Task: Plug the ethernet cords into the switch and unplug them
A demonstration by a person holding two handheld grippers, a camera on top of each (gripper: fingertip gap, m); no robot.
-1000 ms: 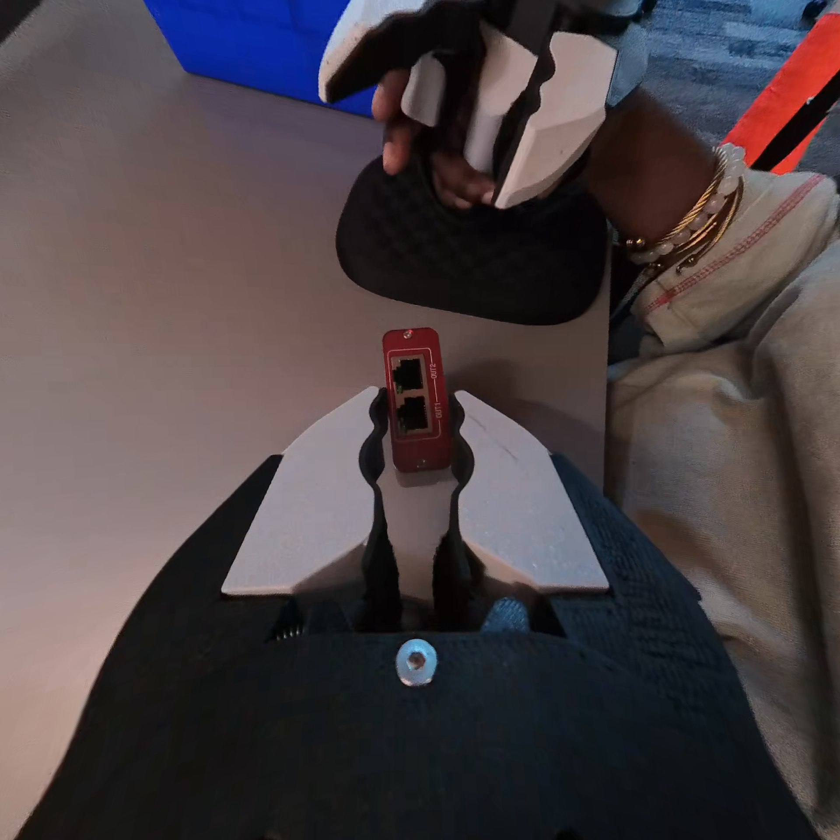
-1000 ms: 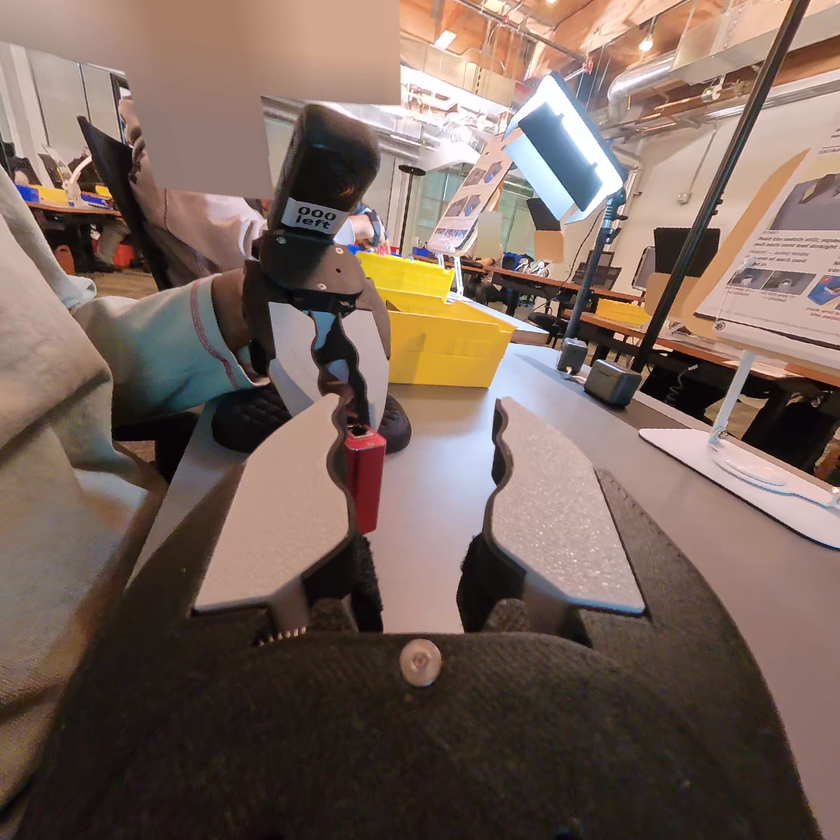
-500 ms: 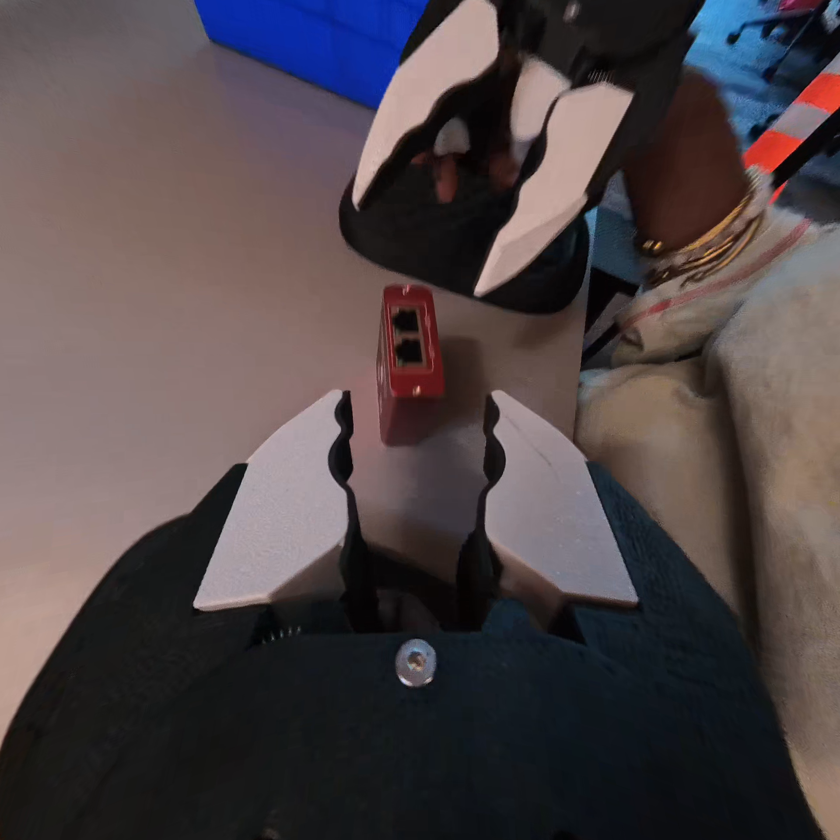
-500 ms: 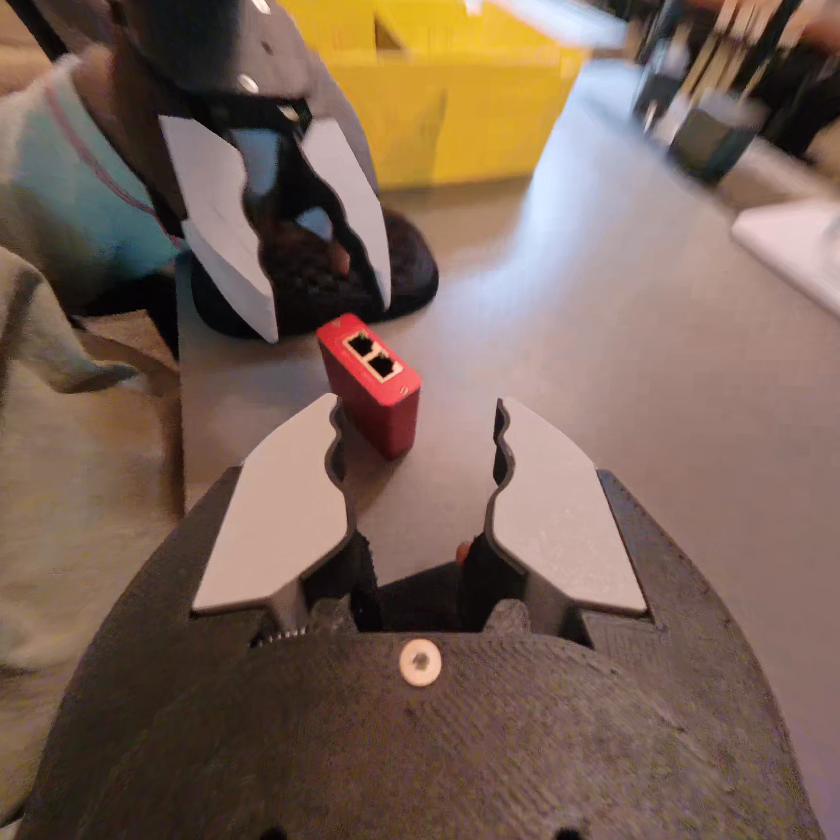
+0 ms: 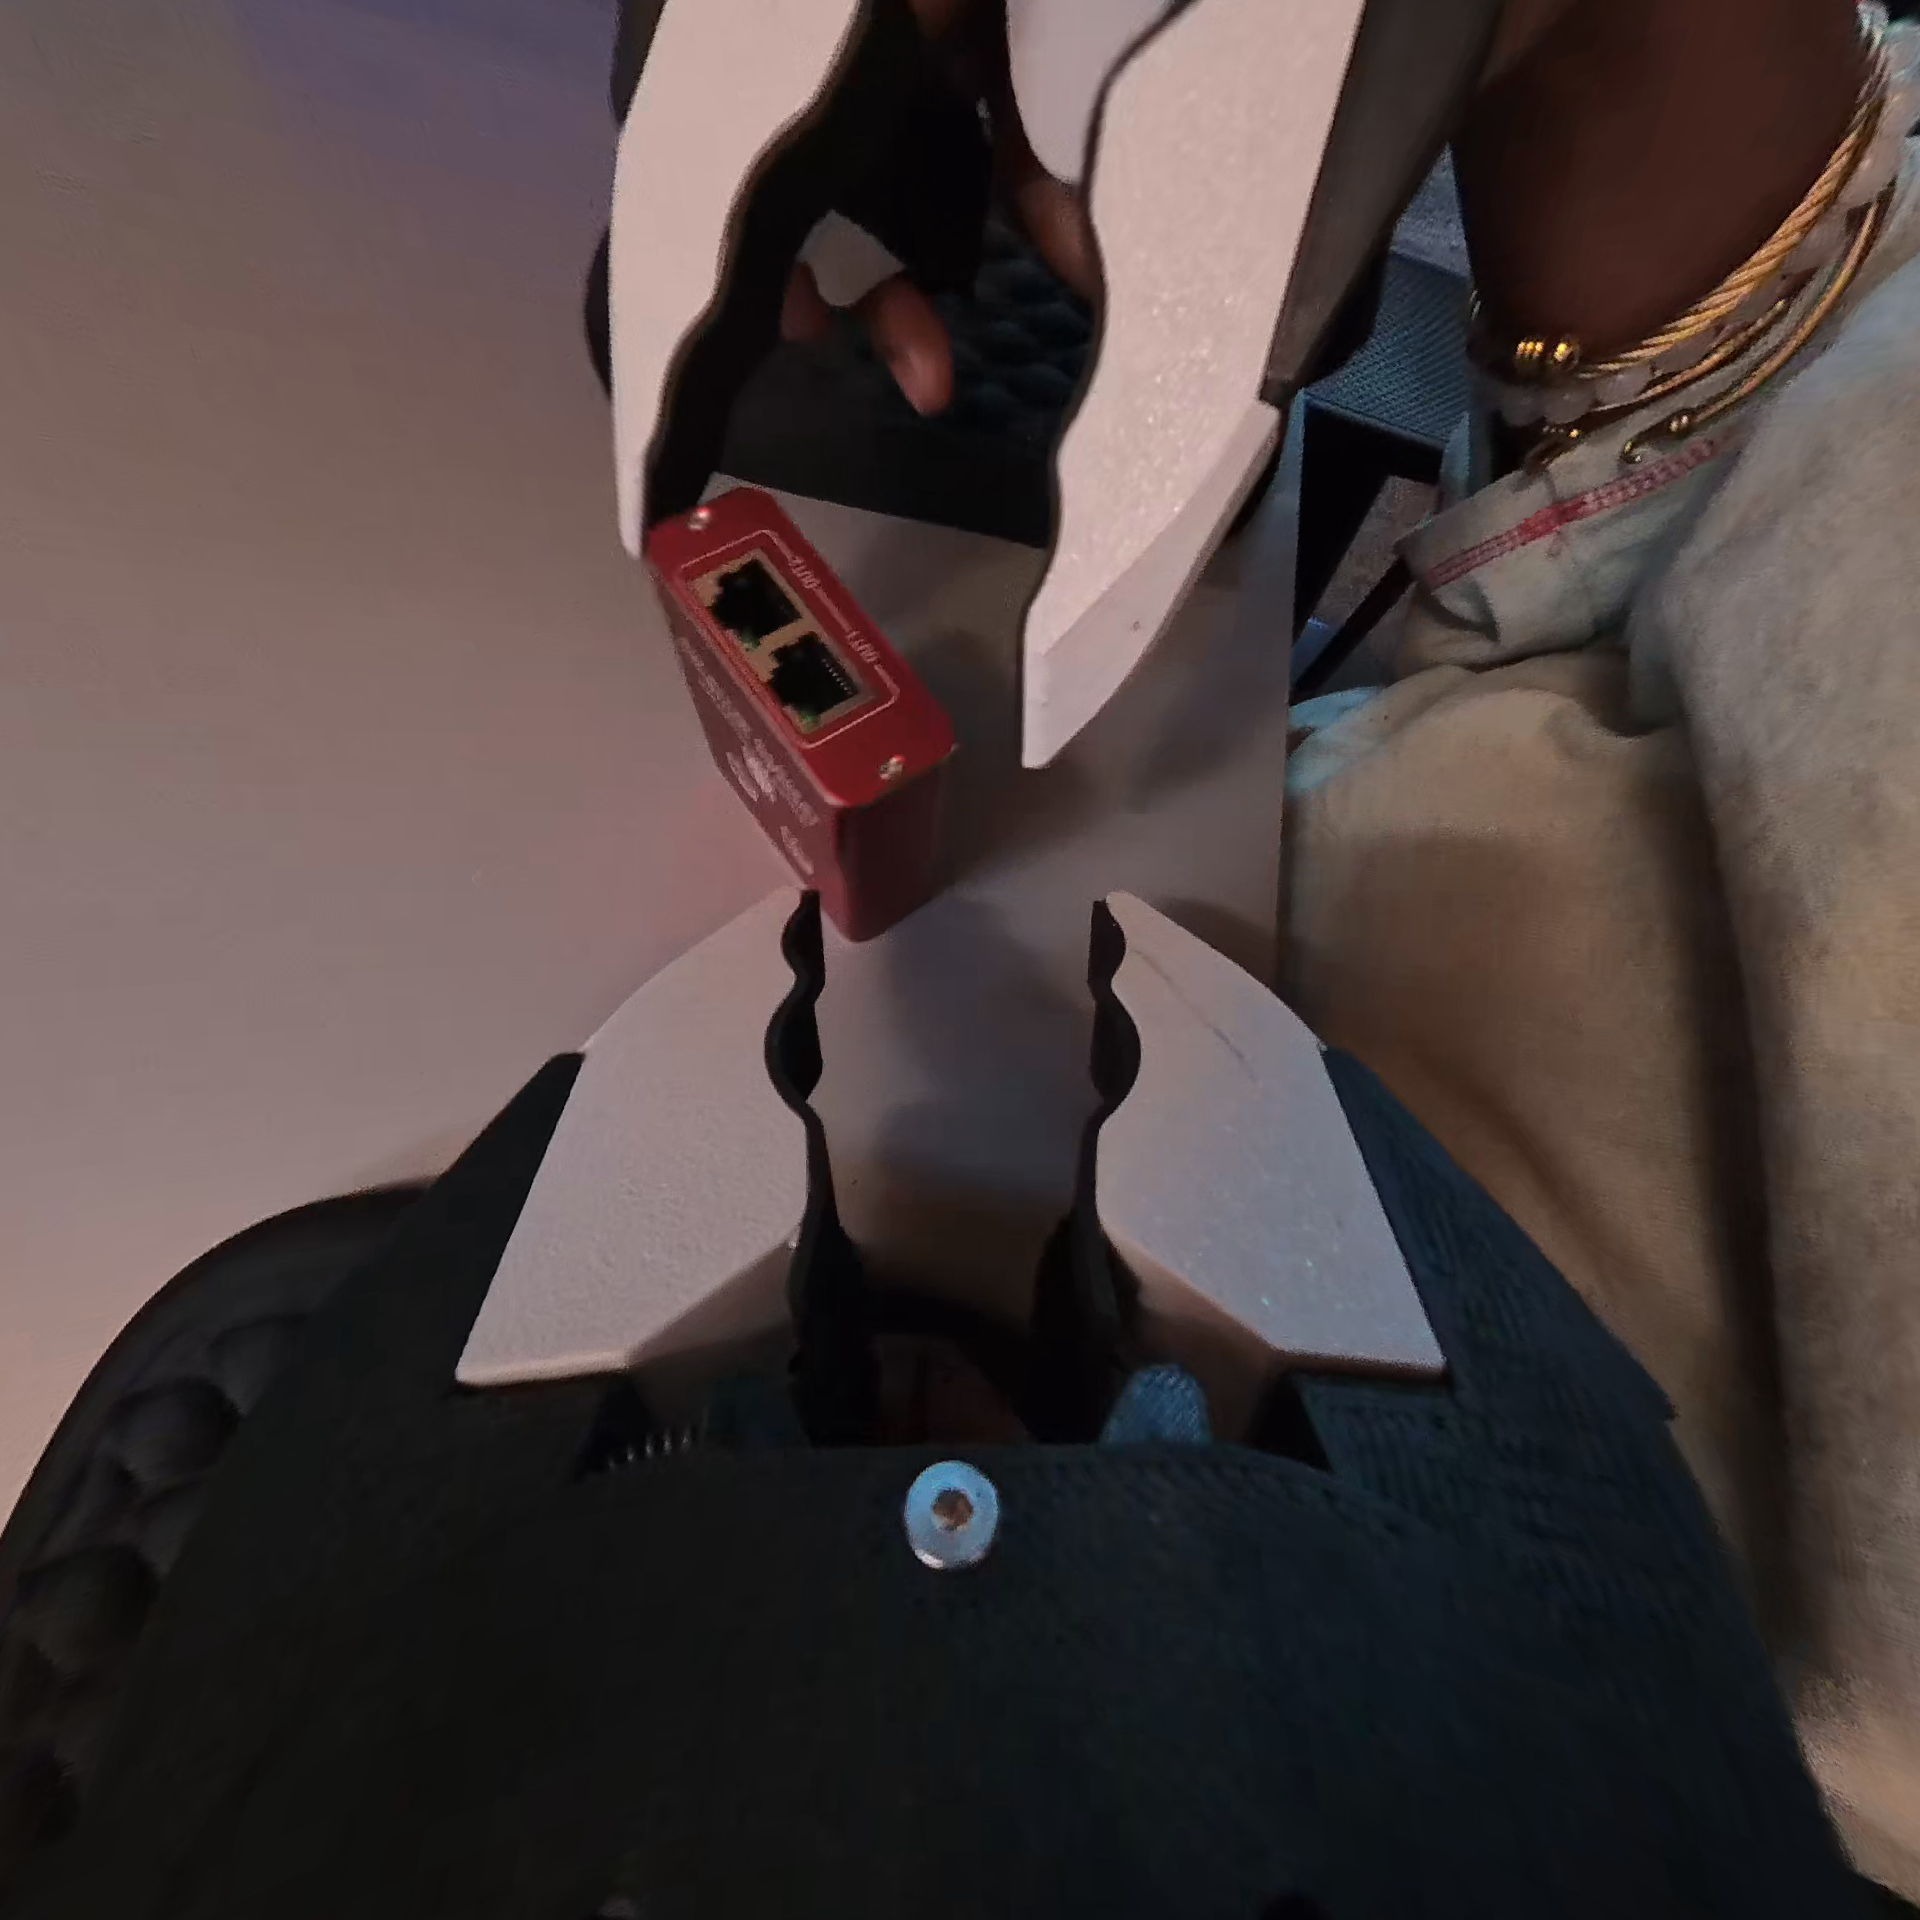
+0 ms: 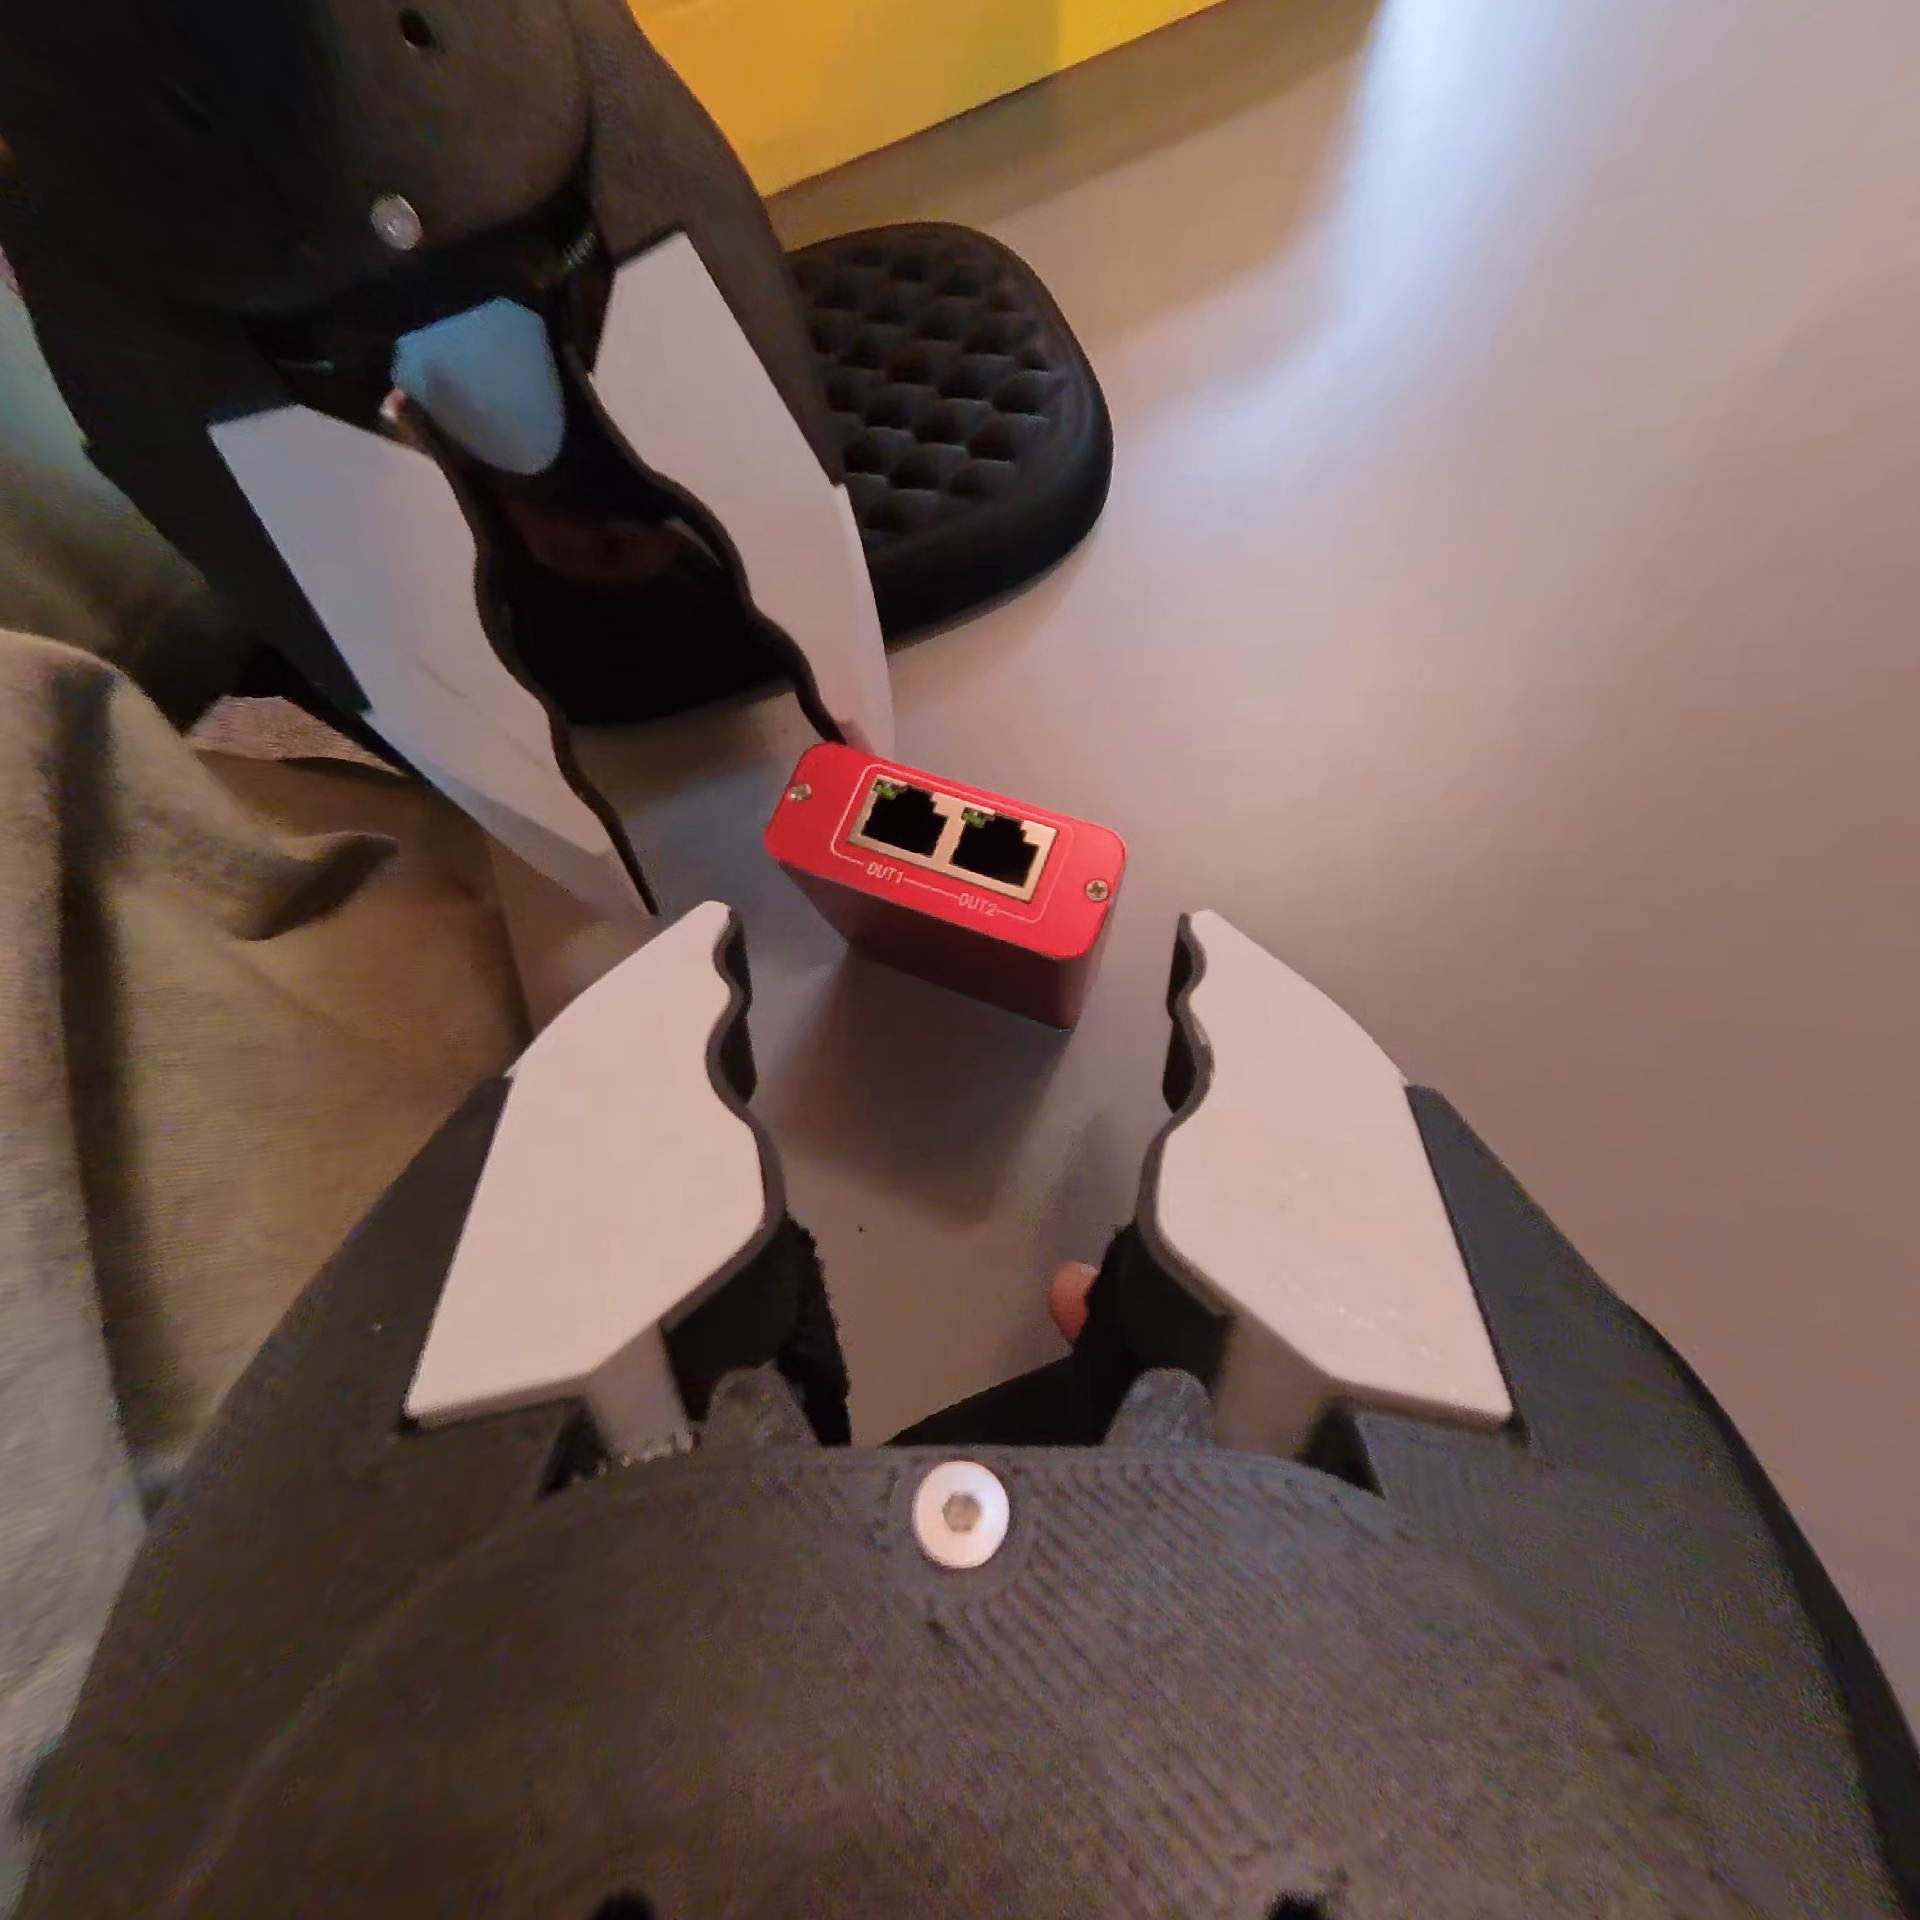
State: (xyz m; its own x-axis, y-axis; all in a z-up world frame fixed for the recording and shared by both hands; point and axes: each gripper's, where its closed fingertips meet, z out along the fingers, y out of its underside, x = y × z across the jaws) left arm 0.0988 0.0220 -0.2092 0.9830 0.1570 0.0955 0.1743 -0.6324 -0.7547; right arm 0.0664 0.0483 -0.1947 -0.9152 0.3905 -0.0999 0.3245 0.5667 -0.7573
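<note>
A small red switch (image 6: 951, 883) stands on end on the grey table (image 6: 1507, 727), its two empty ports facing up. It also shows in the left wrist view (image 5: 800, 707). My right gripper (image 6: 956, 920) is open and hovers over the switch, which lies just ahead of its fingertips. My left gripper (image 5: 951, 912) is open too, one fingertip right by the switch's lower corner. Each gripper shows in the other's view: the left (image 6: 753, 821) and the right (image 5: 836, 634). Neither holds anything. No ethernet cords are in view.
A black honeycomb pad (image 6: 935, 416) lies behind the switch near the table edge. A yellow bin (image 6: 935, 73) stands farther back. The person's beige sleeves (image 6: 208, 987) and braceleted wrist (image 5: 1714, 291) crowd the table's edge side.
My left gripper was shut on the upright switch, then opened and let it go. My right gripper swung down from above and closed in on the switch, which has turned slightly.
</note>
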